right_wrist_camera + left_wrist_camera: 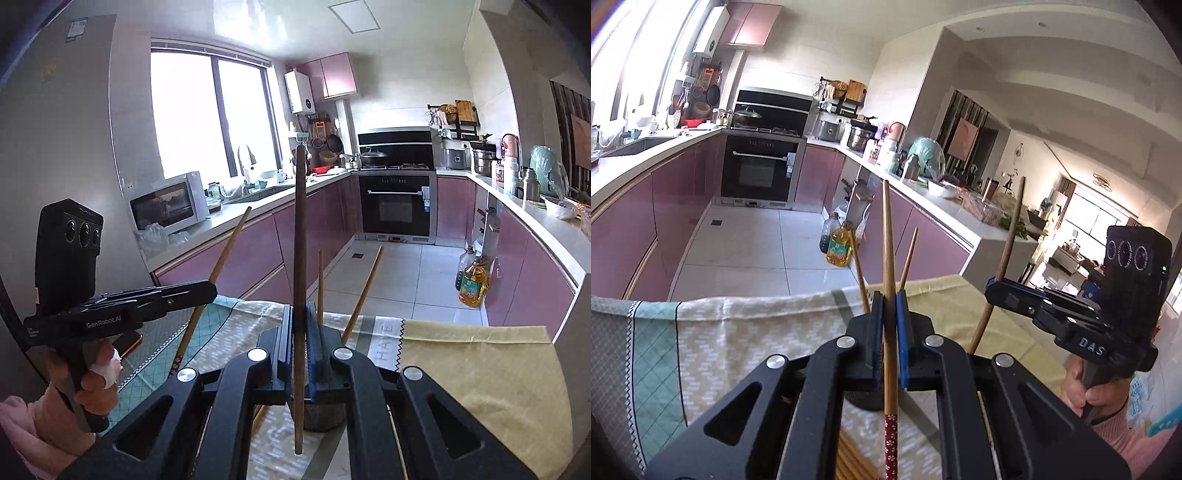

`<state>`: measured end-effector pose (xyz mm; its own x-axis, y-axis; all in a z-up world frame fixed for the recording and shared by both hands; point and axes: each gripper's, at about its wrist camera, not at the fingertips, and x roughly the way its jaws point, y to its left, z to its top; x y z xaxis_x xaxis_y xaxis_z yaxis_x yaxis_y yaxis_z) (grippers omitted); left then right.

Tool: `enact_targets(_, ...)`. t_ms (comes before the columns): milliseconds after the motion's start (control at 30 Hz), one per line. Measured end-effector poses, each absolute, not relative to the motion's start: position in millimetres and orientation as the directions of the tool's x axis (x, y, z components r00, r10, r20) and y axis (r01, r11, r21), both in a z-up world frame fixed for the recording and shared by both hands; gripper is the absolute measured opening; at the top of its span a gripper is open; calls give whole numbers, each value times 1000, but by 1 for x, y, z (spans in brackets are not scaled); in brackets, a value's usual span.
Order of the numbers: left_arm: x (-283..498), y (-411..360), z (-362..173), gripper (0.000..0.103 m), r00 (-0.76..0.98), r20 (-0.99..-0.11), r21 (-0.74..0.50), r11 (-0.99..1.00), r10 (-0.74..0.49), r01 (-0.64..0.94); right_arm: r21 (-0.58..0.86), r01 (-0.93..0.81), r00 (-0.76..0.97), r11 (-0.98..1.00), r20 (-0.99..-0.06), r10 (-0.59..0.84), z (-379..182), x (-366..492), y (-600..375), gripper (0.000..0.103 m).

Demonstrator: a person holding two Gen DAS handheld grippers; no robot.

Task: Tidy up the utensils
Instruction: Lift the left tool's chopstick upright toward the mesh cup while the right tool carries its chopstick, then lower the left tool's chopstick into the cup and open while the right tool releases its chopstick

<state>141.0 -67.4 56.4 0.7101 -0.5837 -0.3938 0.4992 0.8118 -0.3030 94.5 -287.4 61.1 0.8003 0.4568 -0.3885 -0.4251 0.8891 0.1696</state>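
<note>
My left gripper [889, 297] is shut on a pale wooden chopstick [888, 236] whose lower end is red and patterned. It holds the stick upright above the table. Two more chopsticks [909, 254] stand up behind it from a dark holder [862, 400] under the jaws. To the right, my right gripper [989, 287] is shut on a dark brown chopstick [1010, 243]. In the right wrist view that dark chopstick [300, 229] rises through the right gripper [300, 321]. The left gripper [213, 287] is at the left with the pale chopstick [227, 247]. The holder [323, 415] is below.
A green patterned towel [657, 362] and a yellow cloth [480, 362] cover the table. Several loose chopsticks [849, 458] lie on the towel near me. Beyond the table edge are a tiled floor, oil bottles [838, 247], purple cabinets and an oven [395, 206].
</note>
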Motion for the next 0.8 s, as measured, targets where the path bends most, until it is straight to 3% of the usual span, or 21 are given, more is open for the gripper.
enact_targets(467, 187, -119, 70, 8, 808, -285, -287, 850, -516, 442, 215, -424, 818, 880, -325, 474, 76, 123, -297, 6)
enact_targets(800, 216, -145, 40, 8, 842, -329, -232, 901, -427, 367, 235, -406, 773, 883, -427, 469, 45, 151, -293, 6)
